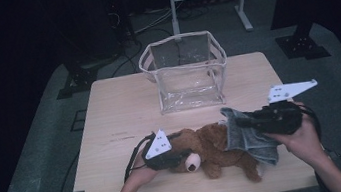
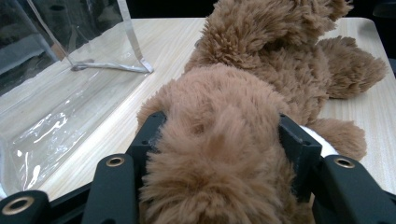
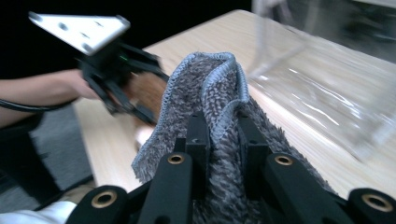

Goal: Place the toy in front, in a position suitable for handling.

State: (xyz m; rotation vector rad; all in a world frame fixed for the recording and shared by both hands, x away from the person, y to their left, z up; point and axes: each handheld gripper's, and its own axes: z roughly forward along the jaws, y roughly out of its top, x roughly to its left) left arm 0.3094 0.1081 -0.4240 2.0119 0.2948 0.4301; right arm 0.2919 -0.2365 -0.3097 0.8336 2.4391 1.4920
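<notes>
Grey cloth (image 3: 219, 93) pinched in right claw (image 3: 223, 135) (over teddy (image 1: 211, 148)).

High view sat above the near edge of the worktop (image 1: 124, 102), facing forward and down, well back; whole top in frame, teddy bear (image 1: 211, 151) near the bottom. Left gripper view rode low behind its claw (image 2: 219, 140), pressed close against the bear's fur, looking past the bear toward the clear bag (image 2: 60, 93). Right gripper view looked along its claw (image 3: 219, 135) over a grey cloth (image 3: 210, 88), close up, across the bear to the other hand. All three shared bear, bag and worktop.
</notes>
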